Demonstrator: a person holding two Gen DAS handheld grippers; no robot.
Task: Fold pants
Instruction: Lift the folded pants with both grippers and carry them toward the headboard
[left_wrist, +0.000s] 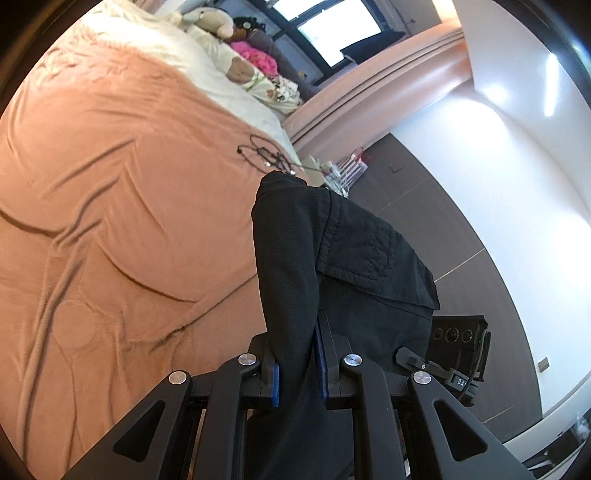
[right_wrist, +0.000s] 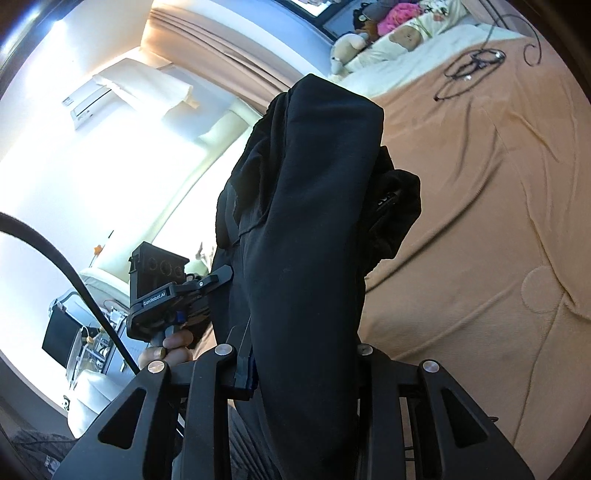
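Note:
The black pants (left_wrist: 332, 258) are lifted off the bed, bunched and hanging between both grippers. My left gripper (left_wrist: 298, 373) is shut on a thick fold of them, its blue pads (left_wrist: 275, 384) pressing the cloth. In the right wrist view the pants (right_wrist: 306, 221) fill the middle, and my right gripper (right_wrist: 303, 369) is shut on them; its right finger is hidden by the cloth. The left gripper (right_wrist: 192, 295), held in a hand, shows at the pants' left edge in the right wrist view. The right gripper's body (left_wrist: 454, 350) shows behind the pants in the left wrist view.
An orange blanket (left_wrist: 110, 221) covers the bed (right_wrist: 480, 221). A black cable (left_wrist: 266, 155) lies on it far off, also in the right wrist view (right_wrist: 469, 70). Pillows and stuffed toys (left_wrist: 221, 26) sit at the head. Grey floor (left_wrist: 461, 229) lies beside the bed.

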